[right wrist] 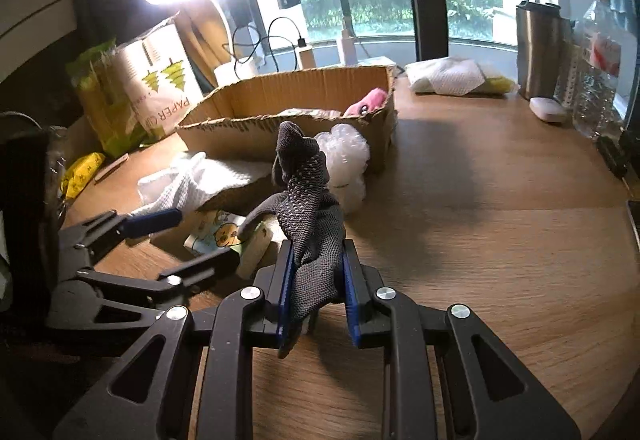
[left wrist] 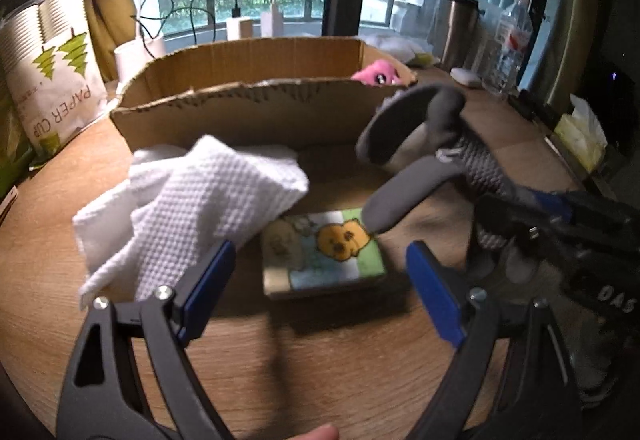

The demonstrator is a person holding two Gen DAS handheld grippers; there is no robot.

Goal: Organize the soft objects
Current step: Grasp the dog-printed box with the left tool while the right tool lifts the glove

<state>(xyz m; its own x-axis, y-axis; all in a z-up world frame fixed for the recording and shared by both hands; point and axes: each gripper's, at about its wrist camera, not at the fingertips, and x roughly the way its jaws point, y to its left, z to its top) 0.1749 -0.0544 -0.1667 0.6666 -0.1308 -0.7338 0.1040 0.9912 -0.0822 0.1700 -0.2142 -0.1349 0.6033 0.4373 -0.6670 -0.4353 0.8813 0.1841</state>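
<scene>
Right gripper [right wrist: 316, 280] pinches a knitted grey glove [right wrist: 308, 208], dotted palm. Left gripper [left wrist: 320, 280] spread above a printed rectangular sponge [left wrist: 324, 252]; waffle-textured white cloth [left wrist: 192, 200] beside.

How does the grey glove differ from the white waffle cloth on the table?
The grey glove is dark knit with pale grip dots; the white cloth is pale with a waffle texture. The glove is clamped between the fingers of the right gripper; the cloth lies crumpled on the table, ungripped, ahead of the open left gripper. Both are soft and outside the cardboard box.
</scene>
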